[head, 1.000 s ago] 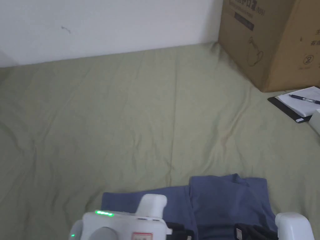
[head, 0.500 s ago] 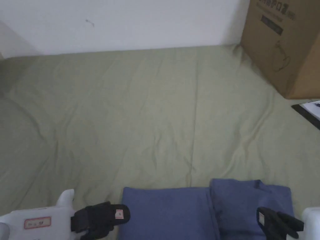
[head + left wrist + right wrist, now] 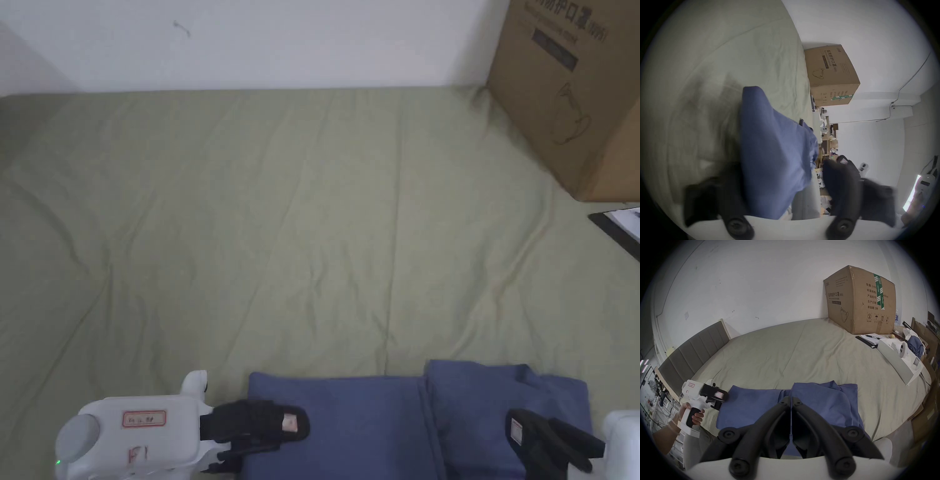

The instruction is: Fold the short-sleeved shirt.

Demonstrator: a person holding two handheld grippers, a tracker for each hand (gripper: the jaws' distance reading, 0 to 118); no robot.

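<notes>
White wall (image 3: 281, 37) runs behind a bed (image 3: 281, 219) covered in a creased olive sheet that takes up most of the head view. Against that wall, at the bed's far right corner, stands a big cardboard box (image 3: 575, 81); just in front of the box lie a clipboard (image 3: 867, 339) with paper and a pen (image 3: 873, 337), and nearer still an open white carton (image 3: 899, 360). A grey padded headboard (image 3: 693, 350) closes the bed's left end in the right gripper view.

On the bed's near edge lies the shirt (image 3: 400, 419), blue, partly folded into a flat rectangle, its right part a thicker doubled layer with the collar showing.

The left gripper (image 3: 272, 431), white-bodied with black jaws, is held level by a hand (image 3: 690, 414) on its pistol grip, pointing right at the shirt's left edge. In the left gripper view its jaws stand wide apart with the shirt's edge (image 3: 773, 154) lying between them, not pinched.

The right gripper (image 3: 550, 440) hovers over the shirt's right near corner, pointing away toward the box. In the right gripper view its jaws meet tip to tip (image 3: 791, 399), closed on nothing, above the cloth.
</notes>
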